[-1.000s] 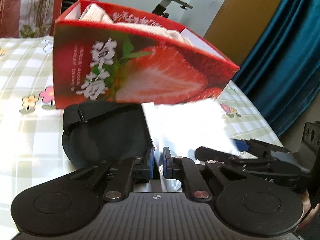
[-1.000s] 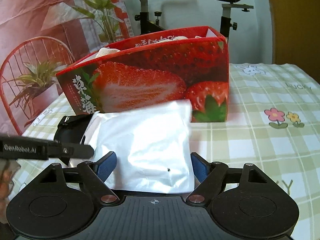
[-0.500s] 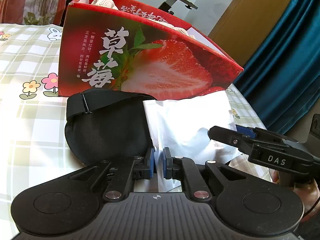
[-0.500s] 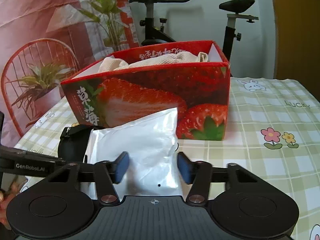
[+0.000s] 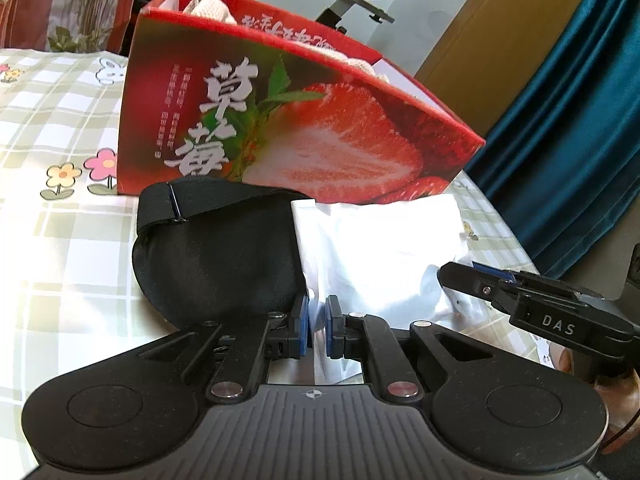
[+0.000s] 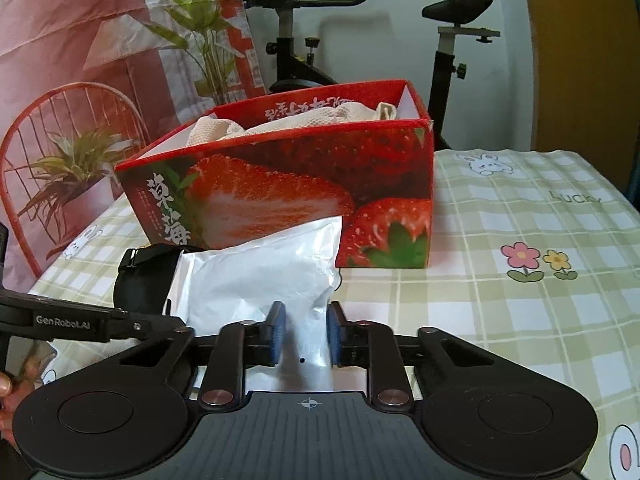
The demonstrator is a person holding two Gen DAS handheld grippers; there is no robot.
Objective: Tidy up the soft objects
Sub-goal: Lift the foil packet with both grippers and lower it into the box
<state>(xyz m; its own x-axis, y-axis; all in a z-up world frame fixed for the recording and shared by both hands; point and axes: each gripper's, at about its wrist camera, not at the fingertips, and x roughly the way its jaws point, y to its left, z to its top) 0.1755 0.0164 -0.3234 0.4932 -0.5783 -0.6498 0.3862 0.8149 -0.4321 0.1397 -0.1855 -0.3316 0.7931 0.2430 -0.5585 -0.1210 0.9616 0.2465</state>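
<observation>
The red strawberry box (image 6: 280, 196) has big white Chinese letters, 草莓, on its front, and more small writing that is too tiny to read. The side of the left gripper (image 5: 316, 330), seen from the right camera, says "GenRobot.AI". The side of the right gripper (image 6: 305, 332), seen from the left camera, says "DAS". The checked tablecloth (image 6: 540, 240) says "LUCKY" next to little flowers and bunnies. The white pouch (image 6: 260, 276) lies on the table in front of the box. Its near edge sits between the right jaws, and the blue pads squeeze it on both sides. The left jaws are almost together and pinch the pouch's left corner. A black eye mask (image 5: 216, 252) lies just left of the pouch, ahead of the left jaws. Cream cloth (image 6: 296, 124) is inside the box.
</observation>
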